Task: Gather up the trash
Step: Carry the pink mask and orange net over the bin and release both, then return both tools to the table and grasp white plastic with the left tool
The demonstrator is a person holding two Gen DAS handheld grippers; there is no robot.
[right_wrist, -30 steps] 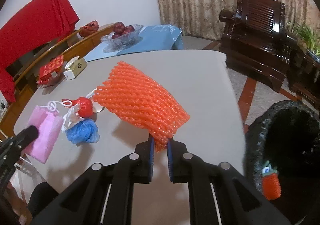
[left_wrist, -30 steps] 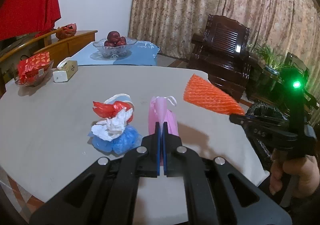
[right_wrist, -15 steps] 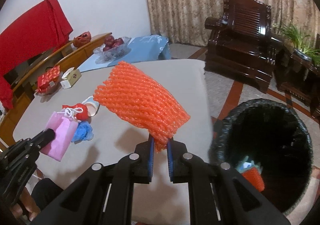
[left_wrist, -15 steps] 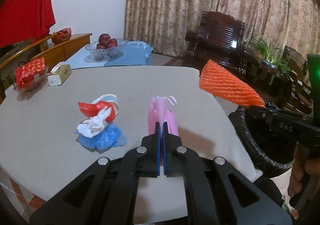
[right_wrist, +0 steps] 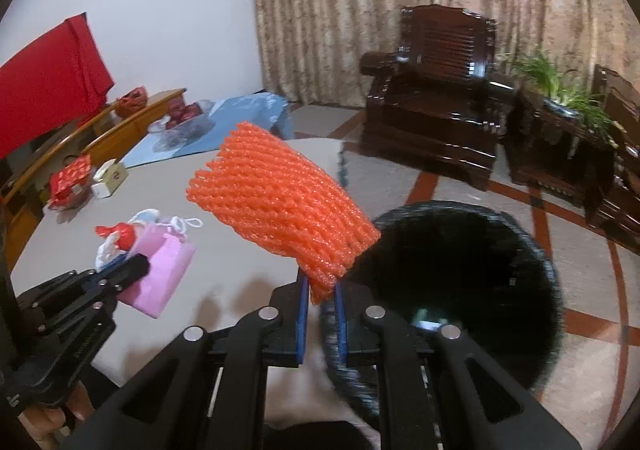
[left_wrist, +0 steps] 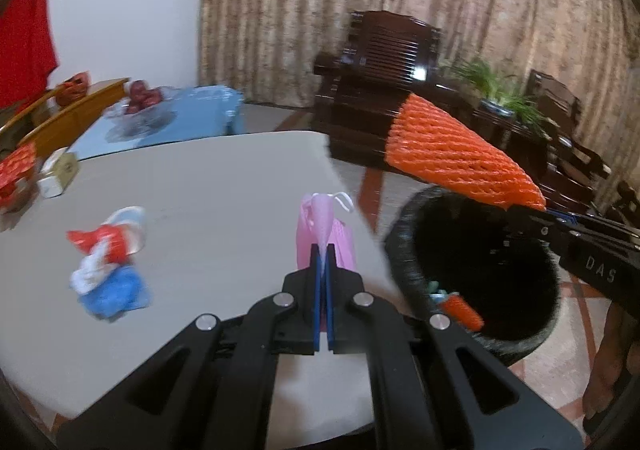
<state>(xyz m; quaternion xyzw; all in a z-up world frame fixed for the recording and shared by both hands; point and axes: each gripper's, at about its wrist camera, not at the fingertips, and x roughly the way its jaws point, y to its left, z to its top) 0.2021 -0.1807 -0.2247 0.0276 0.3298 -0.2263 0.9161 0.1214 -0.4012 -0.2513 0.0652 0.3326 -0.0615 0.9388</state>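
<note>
My left gripper (left_wrist: 323, 250) is shut on a pink gift bag (left_wrist: 325, 238) and holds it above the table's right edge; the bag also shows in the right wrist view (right_wrist: 160, 270). My right gripper (right_wrist: 322, 288) is shut on an orange foam net (right_wrist: 280, 206) and holds it over the rim of the black trash bin (right_wrist: 548, 270). The net (left_wrist: 452, 154) and bin (left_wrist: 404, 250) also show in the left wrist view. A pile of red, white and blue scraps (left_wrist: 106, 262) lies on the grey table (left_wrist: 200, 178).
An orange item (left_wrist: 460, 308) lies inside the bin. At the table's far left stand a red packet (left_wrist: 16, 174) and a tissue box (left_wrist: 58, 174). A fruit bowl (right_wrist: 180, 118), a dark wooden armchair (right_wrist: 436, 106) and a plant (right_wrist: 560, 90) stand beyond.
Both grippers have moved right toward the bin with their loads. The orange net is now over the bin's rim, and the pink bag is at the table's right edge.
</note>
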